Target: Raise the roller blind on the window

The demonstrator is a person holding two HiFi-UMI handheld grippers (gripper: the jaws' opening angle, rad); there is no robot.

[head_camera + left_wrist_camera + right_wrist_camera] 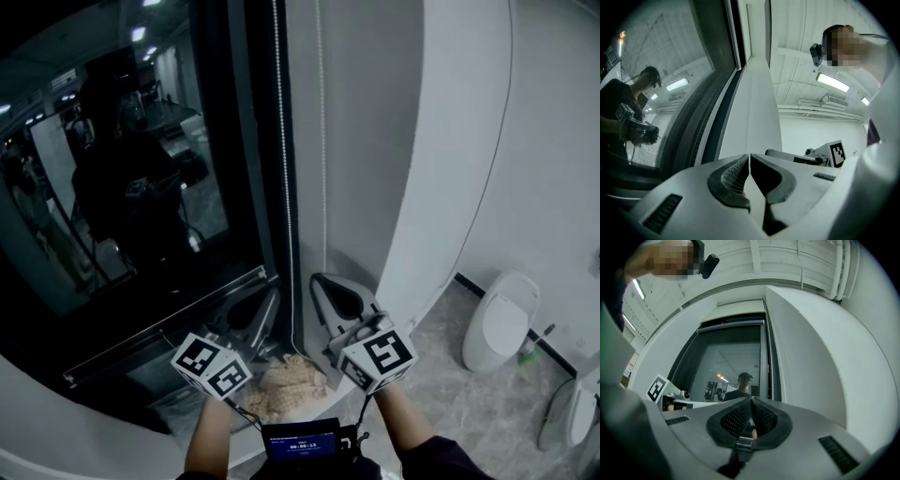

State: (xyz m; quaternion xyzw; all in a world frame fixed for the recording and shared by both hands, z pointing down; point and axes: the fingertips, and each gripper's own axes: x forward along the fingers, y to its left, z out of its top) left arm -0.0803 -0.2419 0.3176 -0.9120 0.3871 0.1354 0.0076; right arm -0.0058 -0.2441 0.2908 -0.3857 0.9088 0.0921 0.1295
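Noted: white beaded blind chain (284,187) is hung vertically, pinched low by the left gripper (749,159); right gripper (751,400) is held closed just beside, nothing seen gripped.

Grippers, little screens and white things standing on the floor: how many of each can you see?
Grippers: 2, the left gripper and the right gripper
Small screen: 1
White floor fixtures: 2, one nearer the wall, one at the picture's edge
Total: 5
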